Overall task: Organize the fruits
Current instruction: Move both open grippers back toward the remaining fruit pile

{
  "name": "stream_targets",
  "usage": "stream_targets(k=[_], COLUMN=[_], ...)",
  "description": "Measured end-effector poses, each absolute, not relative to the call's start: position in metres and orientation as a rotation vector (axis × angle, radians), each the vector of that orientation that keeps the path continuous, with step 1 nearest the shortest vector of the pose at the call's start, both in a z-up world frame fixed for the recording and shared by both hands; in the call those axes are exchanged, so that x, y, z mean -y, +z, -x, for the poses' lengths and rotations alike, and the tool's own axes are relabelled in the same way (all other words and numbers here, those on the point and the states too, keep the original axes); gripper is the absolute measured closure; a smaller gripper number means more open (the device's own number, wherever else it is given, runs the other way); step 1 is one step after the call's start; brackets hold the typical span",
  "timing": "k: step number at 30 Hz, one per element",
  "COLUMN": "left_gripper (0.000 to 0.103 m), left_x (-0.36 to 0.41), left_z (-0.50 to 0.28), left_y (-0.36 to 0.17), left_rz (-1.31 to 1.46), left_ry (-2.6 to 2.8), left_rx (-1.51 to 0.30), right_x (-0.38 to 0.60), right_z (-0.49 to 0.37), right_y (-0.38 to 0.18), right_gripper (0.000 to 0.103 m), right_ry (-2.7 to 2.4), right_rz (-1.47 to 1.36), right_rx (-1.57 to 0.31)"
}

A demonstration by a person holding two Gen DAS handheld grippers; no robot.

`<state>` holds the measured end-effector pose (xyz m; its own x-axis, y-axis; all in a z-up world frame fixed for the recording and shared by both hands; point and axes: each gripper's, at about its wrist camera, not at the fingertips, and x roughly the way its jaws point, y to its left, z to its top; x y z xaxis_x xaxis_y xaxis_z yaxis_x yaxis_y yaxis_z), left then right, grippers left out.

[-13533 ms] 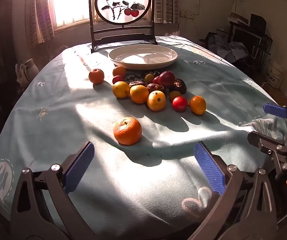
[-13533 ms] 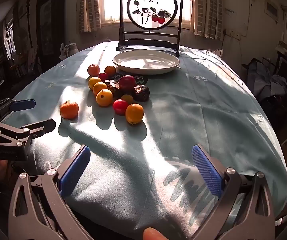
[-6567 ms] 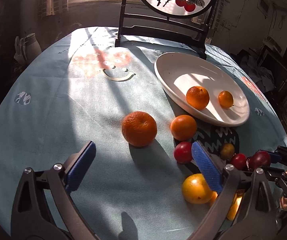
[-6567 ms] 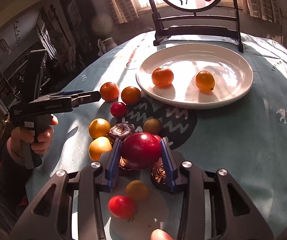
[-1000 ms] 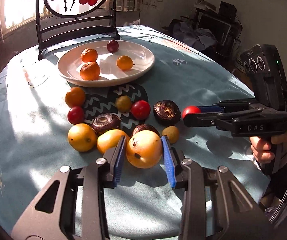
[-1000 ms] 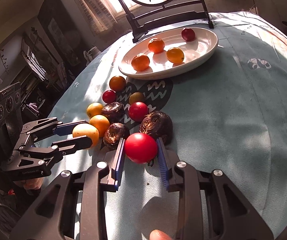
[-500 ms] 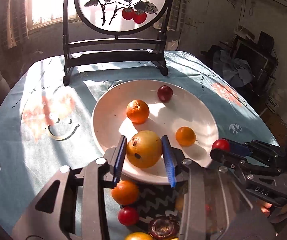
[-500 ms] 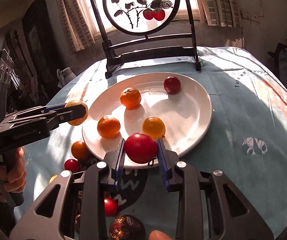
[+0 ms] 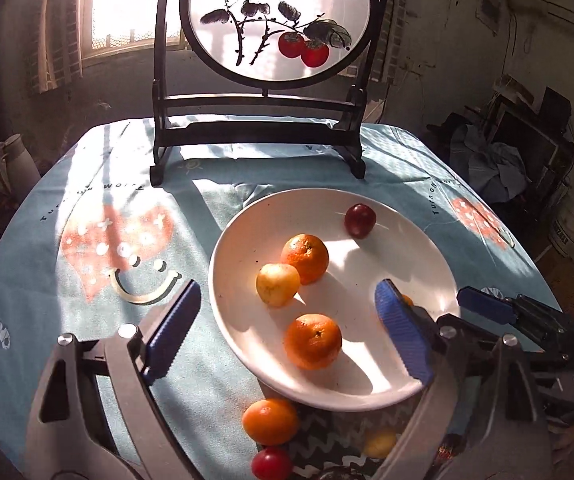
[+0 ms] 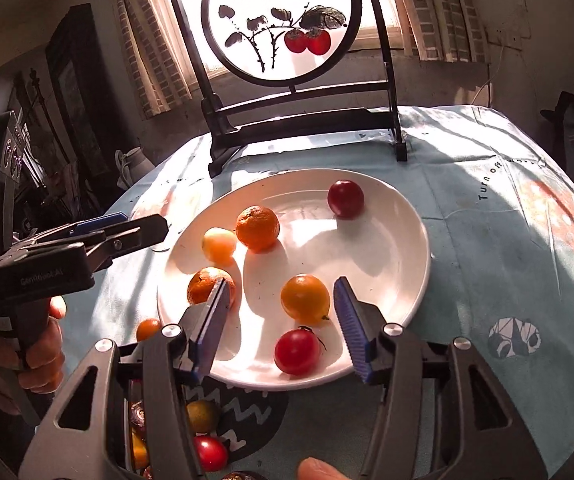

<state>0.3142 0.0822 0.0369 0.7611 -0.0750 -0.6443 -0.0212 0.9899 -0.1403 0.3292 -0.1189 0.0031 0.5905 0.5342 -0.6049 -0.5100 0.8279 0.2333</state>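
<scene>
The white plate (image 9: 419, 264) (image 10: 387, 248) holds several fruits. A yellow fruit (image 9: 277, 284) (image 10: 218, 243) lies beside a mandarin (image 9: 305, 253) (image 10: 257, 227). A second mandarin (image 9: 313, 341) (image 10: 206, 285) sits near the front rim, a dark red fruit (image 9: 360, 220) (image 10: 345, 199) at the back. A red tomato (image 10: 297, 351) and an orange fruit (image 10: 305, 298) lie between my right fingers. My left gripper (image 9: 287, 332) is open and empty over the plate's near side. My right gripper (image 10: 279, 326) is open and empty.
Loose fruits remain on the patterned mat in front of the plate: an orange one (image 9: 270, 421), a red one (image 9: 271, 463) (image 10: 209, 453), a yellow-green one (image 10: 201, 416). A dark wooden stand with a round painted screen (image 9: 275, 20) (image 10: 283, 20) stands behind the plate.
Both grippers have opened over the plate. The yellow fruit left my left gripper and lies by the back mandarin. The red tomato left my right gripper and lies on the plate.
</scene>
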Motion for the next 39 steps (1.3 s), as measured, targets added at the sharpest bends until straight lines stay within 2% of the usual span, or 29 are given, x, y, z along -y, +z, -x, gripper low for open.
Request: stream_targets(k=[6,16,22,31,39], left_gripper=[0.007,0.005,0.005,0.005,0.005], left_x=[-0.082,-0.102,-0.12,-0.122,-0.124], left_z=[-0.295,-0.234,-0.22,-0.212,-0.208], left_y=[0.039,0.03,0.007,0.005,0.005], left_rz=[0.119,0.116,0.154,0.149,0.148], left_ry=[0.0,0.002,0.059,0.07,0.072], left_rx=[-0.706,-0.692,-0.752,-0.753,-0.758], right_x=[0.122,0.121,0.124,0.123,0.123], right_z=[-0.301,-0.247,-0.241,-0.241,-0.243], right_y=[0.004,-0.028,-0.041,-0.049,-0.053], right_gripper=[0.049,0.049,0.049,0.049,0.058], right_ry=[0.679,0.779,0.762,0.762,0.746], right_rz=[0.0,0.178,0.193,0.194,0.193], right_rx=[-0.753,-0.865,-0.917,-0.961,-0.977])
